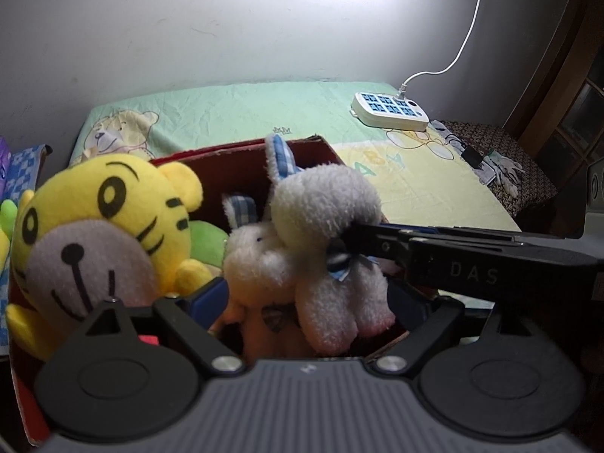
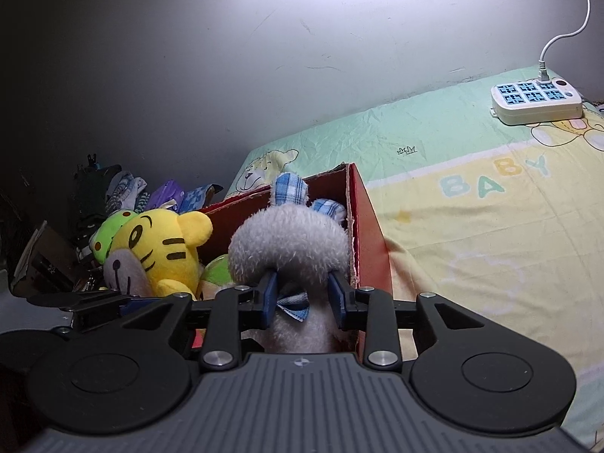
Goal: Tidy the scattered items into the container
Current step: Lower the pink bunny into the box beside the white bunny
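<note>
A red cardboard box [image 1: 241,166] stands on the bed and holds a yellow plush tiger [image 1: 102,222], a green plush toy [image 1: 205,243] and a white plush rabbit with blue checked ears [image 1: 324,211]. My right gripper [image 2: 304,296] is shut on the rabbit's neck [image 2: 290,241], at the blue bow, over the box [image 2: 370,234]. It reaches in from the right in the left wrist view [image 1: 351,234]. My left gripper [image 1: 313,302] is open, its fingers spread either side of the rabbit's body inside the box. The tiger also shows in the right wrist view [image 2: 158,245].
The bed has a pale green and yellow sheet [image 1: 434,188]. A white power strip [image 1: 390,111] with a cable lies at its far right corner [image 2: 536,102]. A wall stands behind. Clutter and clothes [image 2: 124,192] are piled left of the box.
</note>
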`<state>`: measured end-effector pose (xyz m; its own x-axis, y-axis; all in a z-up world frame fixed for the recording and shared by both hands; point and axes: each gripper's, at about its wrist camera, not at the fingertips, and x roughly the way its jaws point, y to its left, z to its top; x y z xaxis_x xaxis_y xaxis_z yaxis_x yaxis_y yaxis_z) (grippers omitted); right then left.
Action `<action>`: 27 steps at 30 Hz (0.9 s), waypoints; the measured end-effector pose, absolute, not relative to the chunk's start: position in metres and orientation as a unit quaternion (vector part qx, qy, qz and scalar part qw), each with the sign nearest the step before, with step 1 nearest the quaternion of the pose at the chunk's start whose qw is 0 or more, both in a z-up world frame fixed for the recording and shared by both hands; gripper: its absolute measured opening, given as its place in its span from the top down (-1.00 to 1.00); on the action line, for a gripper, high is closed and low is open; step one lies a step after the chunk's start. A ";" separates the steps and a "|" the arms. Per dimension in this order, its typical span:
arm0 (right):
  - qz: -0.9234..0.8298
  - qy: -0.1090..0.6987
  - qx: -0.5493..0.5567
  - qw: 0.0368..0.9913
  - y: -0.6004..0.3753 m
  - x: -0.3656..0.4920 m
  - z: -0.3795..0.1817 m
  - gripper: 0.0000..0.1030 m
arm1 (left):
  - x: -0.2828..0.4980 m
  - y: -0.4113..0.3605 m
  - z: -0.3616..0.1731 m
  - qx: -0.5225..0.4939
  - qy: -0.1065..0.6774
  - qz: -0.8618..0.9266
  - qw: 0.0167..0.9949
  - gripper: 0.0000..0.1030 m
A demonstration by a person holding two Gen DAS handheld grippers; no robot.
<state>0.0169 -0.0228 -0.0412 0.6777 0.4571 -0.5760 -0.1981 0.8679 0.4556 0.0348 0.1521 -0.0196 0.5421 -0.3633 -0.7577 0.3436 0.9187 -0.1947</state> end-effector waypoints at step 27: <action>0.133 0.346 0.147 0.917 -0.013 -0.027 -0.014 -0.03 | 0.006 0.148 -0.005 0.029 0.433 -0.116 0.893 -0.95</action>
<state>-0.0266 -0.0129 -0.0140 0.7257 0.3453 -0.5950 -0.1427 0.9216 0.3609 0.0065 0.1484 -0.0048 0.5972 -0.1825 -0.7810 0.2325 0.9713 -0.0492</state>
